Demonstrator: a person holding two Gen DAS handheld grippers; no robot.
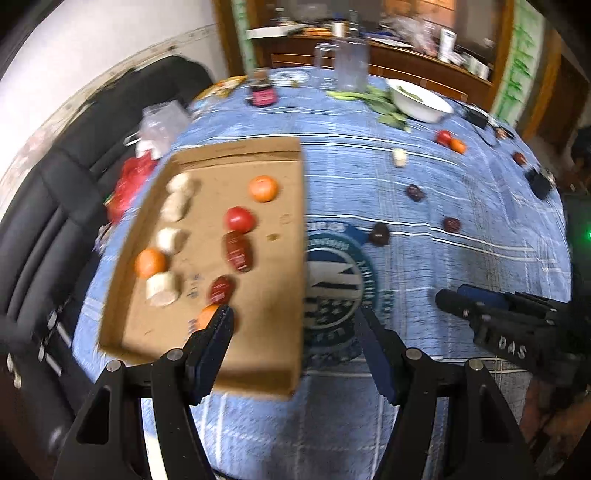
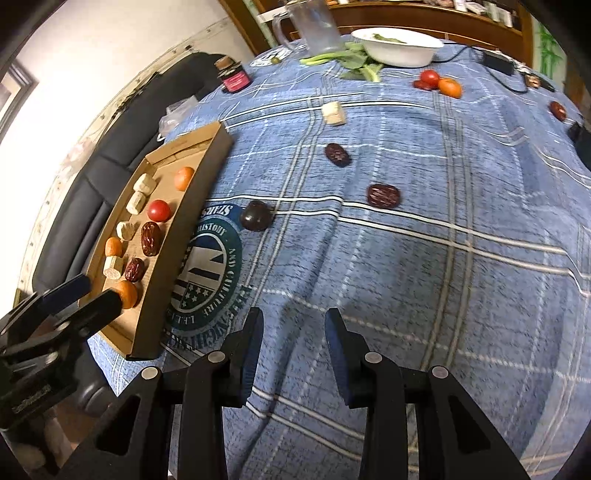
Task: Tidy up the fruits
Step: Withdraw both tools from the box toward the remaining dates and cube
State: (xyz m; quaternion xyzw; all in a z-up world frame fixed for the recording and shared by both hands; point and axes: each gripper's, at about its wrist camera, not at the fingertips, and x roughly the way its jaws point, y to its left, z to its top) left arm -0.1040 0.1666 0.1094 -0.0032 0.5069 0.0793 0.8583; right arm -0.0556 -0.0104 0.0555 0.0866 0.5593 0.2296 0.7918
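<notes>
A cardboard tray (image 1: 280,280) (image 2: 207,162) on the blue cloth holds oranges, a tomato (image 1: 240,219), dates and pale banana pieces. My left gripper (image 1: 295,328) is open and empty above the tray's near right edge; an orange (image 1: 207,314) (image 2: 127,293) lies just by its left finger. It also shows in the right wrist view (image 2: 85,299). My right gripper (image 2: 294,326) is open and empty above bare cloth; in the left wrist view (image 1: 465,302) it shows at the right. Dark dates (image 2: 383,195) (image 2: 337,154) and a dark round fruit (image 2: 255,216) lie loose on the cloth.
At the far side stand a white bowl (image 2: 399,46), green leaves (image 2: 354,61), a clear jug (image 2: 314,26) and a small jar (image 2: 232,75). A tomato (image 2: 430,78), an orange (image 2: 450,88), a banana piece (image 2: 334,112) and a date (image 2: 557,110) lie beyond. A black sofa (image 1: 48,206) borders the left.
</notes>
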